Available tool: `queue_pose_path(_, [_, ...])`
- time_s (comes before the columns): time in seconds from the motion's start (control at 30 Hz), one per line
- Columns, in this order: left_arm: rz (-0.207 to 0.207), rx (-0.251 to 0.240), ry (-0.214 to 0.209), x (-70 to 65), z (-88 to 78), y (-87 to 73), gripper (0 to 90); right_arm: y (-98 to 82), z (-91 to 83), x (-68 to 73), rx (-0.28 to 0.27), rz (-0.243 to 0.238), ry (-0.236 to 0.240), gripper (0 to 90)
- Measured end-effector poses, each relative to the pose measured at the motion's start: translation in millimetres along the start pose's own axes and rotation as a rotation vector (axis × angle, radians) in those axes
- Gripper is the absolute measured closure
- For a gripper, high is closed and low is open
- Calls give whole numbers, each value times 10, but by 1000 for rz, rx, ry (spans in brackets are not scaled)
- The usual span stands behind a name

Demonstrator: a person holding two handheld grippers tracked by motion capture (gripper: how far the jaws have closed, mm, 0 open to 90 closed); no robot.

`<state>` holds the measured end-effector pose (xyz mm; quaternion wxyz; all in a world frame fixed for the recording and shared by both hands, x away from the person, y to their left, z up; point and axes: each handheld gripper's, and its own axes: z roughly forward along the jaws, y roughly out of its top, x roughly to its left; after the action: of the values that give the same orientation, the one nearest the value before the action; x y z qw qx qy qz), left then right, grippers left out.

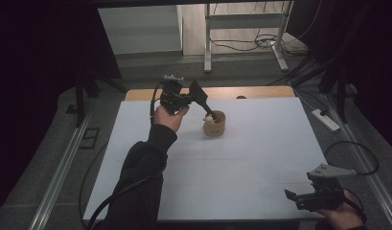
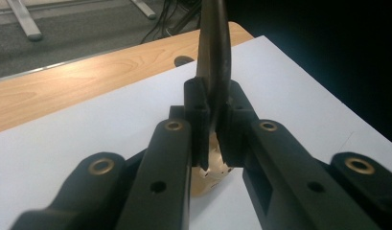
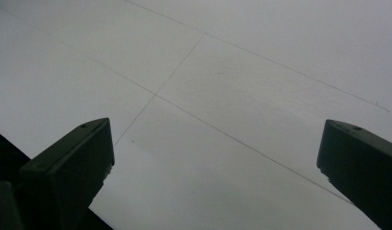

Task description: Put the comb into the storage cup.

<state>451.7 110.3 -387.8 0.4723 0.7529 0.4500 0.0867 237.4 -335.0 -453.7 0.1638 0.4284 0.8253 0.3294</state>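
My left gripper (image 1: 199,93) is held above the far left-centre of the white table (image 1: 260,158). It is shut on a thin dark utensil (image 2: 213,52), which I see edge-on between the jaws in the left gripper view (image 2: 213,96). The utensil (image 1: 206,106) slants down to a small wooden cup (image 1: 215,125), where something white (image 1: 209,119) sits at the rim. Under the jaws I see a beige part of the cup (image 2: 209,173). My right gripper (image 1: 292,199) rests low at the near right corner, open, with bare white table between its jaws (image 3: 215,158).
A wooden strip (image 1: 241,92) runs along the table's far edge. Beyond it stand a metal frame's legs (image 1: 207,52) and loose cables (image 1: 260,42) on the floor. A power strip (image 1: 325,120) lies off the right edge. Dark curtains hang on both sides.
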Motion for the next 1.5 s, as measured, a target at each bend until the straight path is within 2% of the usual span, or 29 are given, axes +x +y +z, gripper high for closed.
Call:
queue_pose_path(0.77, [-44,25,-30,47,195,-140,831,-1,-1,-7,2,-2,9,0])
queue_pose_path(0.93, [-68,20,-45,69,210,-160,831,-6,-8,-19,3,-1,3,0])
queue_pose_path(0.97, [-92,17,-55,92,215,-177,830,-6,-8,-17,3,-1,3,0])
queue_pose_path(1.0, [-92,17,-55,92,215,-177,830,-6,-8,-17,3,-1,3,0])
queue_pose_path(1.1, [-135,11,-70,158,212,-223,828,-6,-6,-15,5,-5,4,0])
queue_pose_path(1.23, [-157,8,-81,211,200,-262,824,-6,-6,-16,5,-3,3,0])
queue_pose_path(1.4, [-176,7,-68,276,184,-319,807,-3,-2,-15,7,-4,5,0])
queue_pose_path(1.5, [-167,9,-59,277,189,-331,791,-2,-2,-17,7,-3,4,0])
